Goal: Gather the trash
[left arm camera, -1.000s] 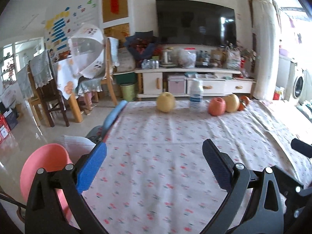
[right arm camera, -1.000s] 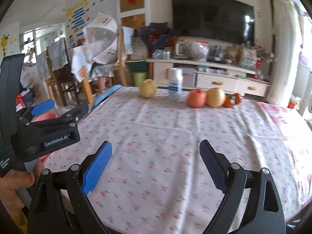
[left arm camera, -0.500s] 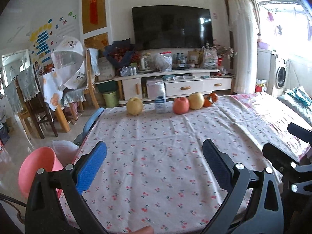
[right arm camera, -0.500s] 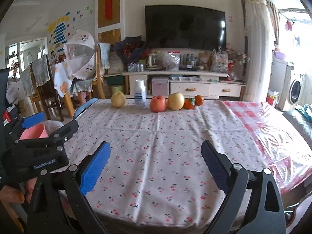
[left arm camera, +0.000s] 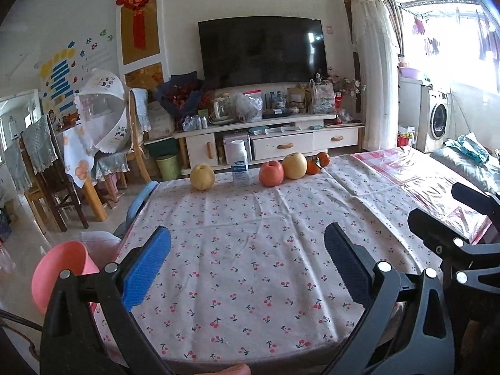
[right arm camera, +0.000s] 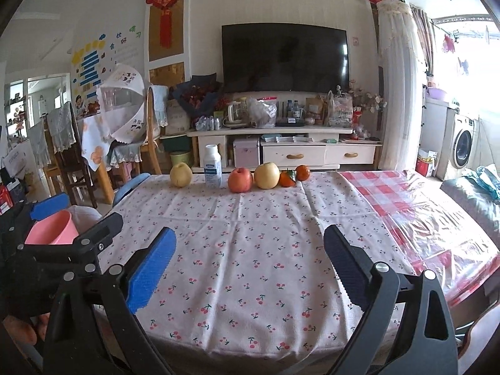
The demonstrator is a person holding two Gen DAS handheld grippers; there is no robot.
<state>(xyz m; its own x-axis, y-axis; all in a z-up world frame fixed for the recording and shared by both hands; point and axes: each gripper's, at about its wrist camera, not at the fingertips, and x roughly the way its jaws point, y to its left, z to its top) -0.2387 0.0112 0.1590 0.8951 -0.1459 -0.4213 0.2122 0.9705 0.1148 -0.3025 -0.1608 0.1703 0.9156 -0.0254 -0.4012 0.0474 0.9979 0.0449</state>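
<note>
A cherry-print tablecloth covers the table (left arm camera: 250,250) (right arm camera: 250,234). Along its far edge stand a yellow pear (left arm camera: 202,177) (right arm camera: 180,174), a white bottle (left arm camera: 240,164) (right arm camera: 212,165), a red apple (left arm camera: 271,173) (right arm camera: 240,180), a yellow apple (left arm camera: 294,165) (right arm camera: 266,175) and oranges (left arm camera: 318,162) (right arm camera: 295,175). My left gripper (left arm camera: 247,234) hovers open and empty over the near edge. My right gripper (right arm camera: 250,234) is beside it, also open and empty. A pink bin (left arm camera: 59,268) (right arm camera: 51,228) stands off the table's left side.
A blue chair back (left arm camera: 142,200) sits at the table's left edge. A red checked plastic cover (right arm camera: 406,212) lies on the right part of the table. Behind are a TV cabinet (left arm camera: 281,143), wooden chairs (left arm camera: 53,181) and a green bin (left arm camera: 167,165).
Both grippers have drawn back toward the near table edge, and the views have swung round to face the table square-on. Both stay open and empty.
</note>
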